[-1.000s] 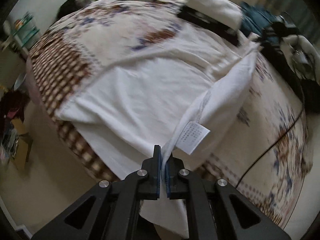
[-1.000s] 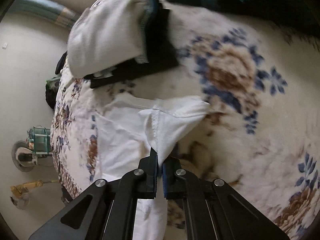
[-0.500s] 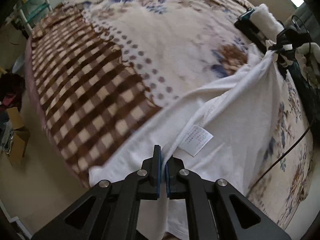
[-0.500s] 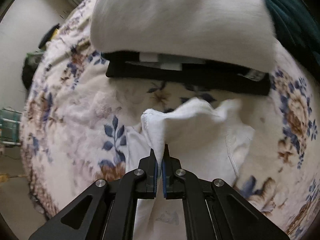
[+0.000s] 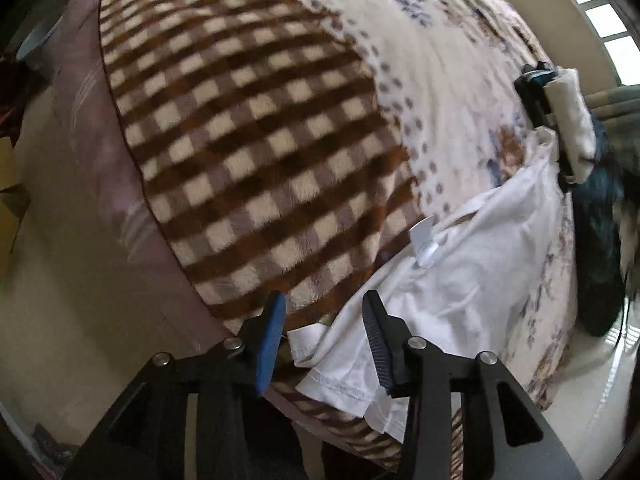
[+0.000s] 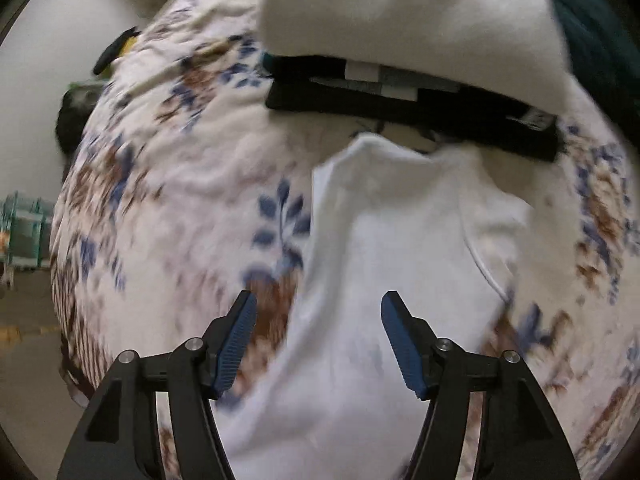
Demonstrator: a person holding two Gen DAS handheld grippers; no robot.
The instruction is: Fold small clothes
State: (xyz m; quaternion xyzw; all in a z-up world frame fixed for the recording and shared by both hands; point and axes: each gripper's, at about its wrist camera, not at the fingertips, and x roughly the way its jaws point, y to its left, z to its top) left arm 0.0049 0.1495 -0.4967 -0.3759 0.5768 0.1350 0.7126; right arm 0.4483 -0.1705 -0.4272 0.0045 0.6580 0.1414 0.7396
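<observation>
now both grippers just opened, white garment (image 5: 472,280) released on blanket (image 5: 248,128)

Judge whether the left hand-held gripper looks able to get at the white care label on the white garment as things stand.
Probably yes. The left hand-held gripper is open over the white garment's hem, its jaws having just opened; the care label lies exposed on top further along, nothing covering it.

Left gripper (image 5: 324,312) and right gripper (image 6: 318,310) pointing steeply down, jaws just opened, nothing gripped
</observation>
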